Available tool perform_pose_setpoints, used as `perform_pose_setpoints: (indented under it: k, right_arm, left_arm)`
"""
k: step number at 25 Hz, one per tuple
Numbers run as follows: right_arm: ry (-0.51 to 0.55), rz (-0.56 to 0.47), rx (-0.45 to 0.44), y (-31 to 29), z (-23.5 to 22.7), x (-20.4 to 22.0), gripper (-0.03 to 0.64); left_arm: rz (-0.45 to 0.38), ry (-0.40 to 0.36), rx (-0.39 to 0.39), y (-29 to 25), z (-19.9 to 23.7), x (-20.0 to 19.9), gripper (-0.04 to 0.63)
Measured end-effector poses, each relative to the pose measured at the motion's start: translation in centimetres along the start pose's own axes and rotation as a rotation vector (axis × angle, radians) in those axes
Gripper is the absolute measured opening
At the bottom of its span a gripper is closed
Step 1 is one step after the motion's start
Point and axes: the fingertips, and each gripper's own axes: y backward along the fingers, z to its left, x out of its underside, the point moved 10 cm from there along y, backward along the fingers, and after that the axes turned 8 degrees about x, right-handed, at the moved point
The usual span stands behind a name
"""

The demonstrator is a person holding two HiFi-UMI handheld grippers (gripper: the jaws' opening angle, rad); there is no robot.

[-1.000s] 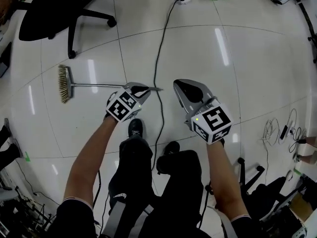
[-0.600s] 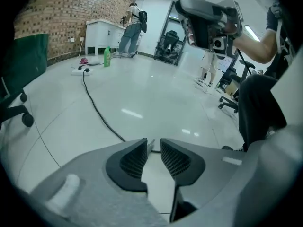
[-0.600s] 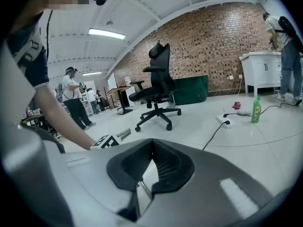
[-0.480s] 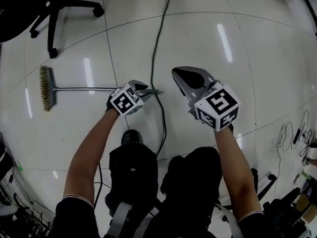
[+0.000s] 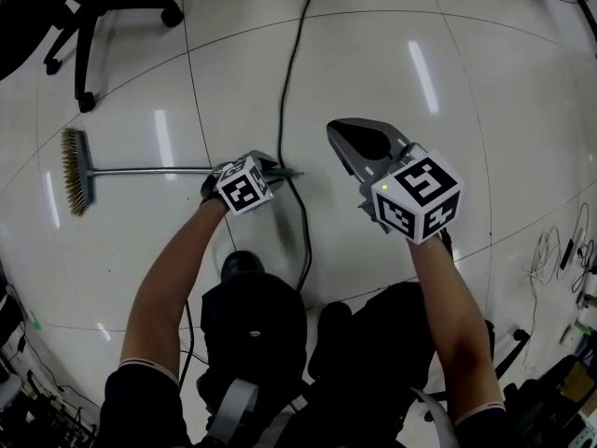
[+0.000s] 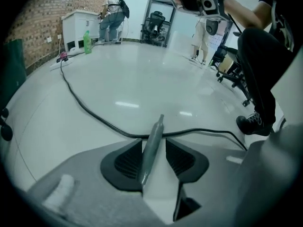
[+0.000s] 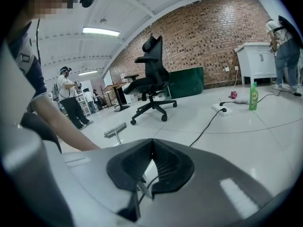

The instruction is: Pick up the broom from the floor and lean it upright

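The tiled floor [image 5: 485,73] fills more of the head view than a second ago, because the person has sunk toward it and both arms have dropped with them. The broom [image 5: 140,170] has not stirred. It lies flat, its bristle head [image 5: 73,171] at nine o'clock from the left gripper [image 5: 272,168] and its thin metal handle running toward three o'clock, across a black cable [image 5: 284,82] that trails away to twelve o'clock. The left gripper has come down onto the handle's free end, and its jaws are opening. The left gripper view shows that end [image 6: 151,143] lying between the pads, against one of them, with a gap at the other, so nothing is clamped yet. This looks like the final approach before the grasp, with lifting and leaning all still to do. The right gripper [image 5: 343,136], at three o'clock from the left one, has lowered too. Its jaws are together and it holds nothing. As for containers, the right gripper view shows a white cabinet [image 7: 258,60] at two o'clock with its doors shut. A green bottle [image 7: 254,100] stands on the floor below it, and its contents cannot be made out.
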Motion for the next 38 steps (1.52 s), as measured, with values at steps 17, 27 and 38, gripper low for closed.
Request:
perform_pose_setpoints:
  k: [17,27,38]
  right_arm:
    - [-0.066,-0.112,0.089,0.8,-1.6,-1.4,0.003]
    - [-0.122,-0.154,0.141,5.5,0.3,-12.3,0.003]
    - [-0.102,-0.119,0.098,11.8,7.1,-27.9,0.003]
  left_arm:
    - [-0.025,-0.051,-0.026,3.7,1.9,-4.2,0.123]
    - [-0.271,-0.022,-0.096,19.5,0.0,-12.8,0.123]
    - [-0.368,0.024,-0.184,37.4,-5.1,-17.5,0.114]
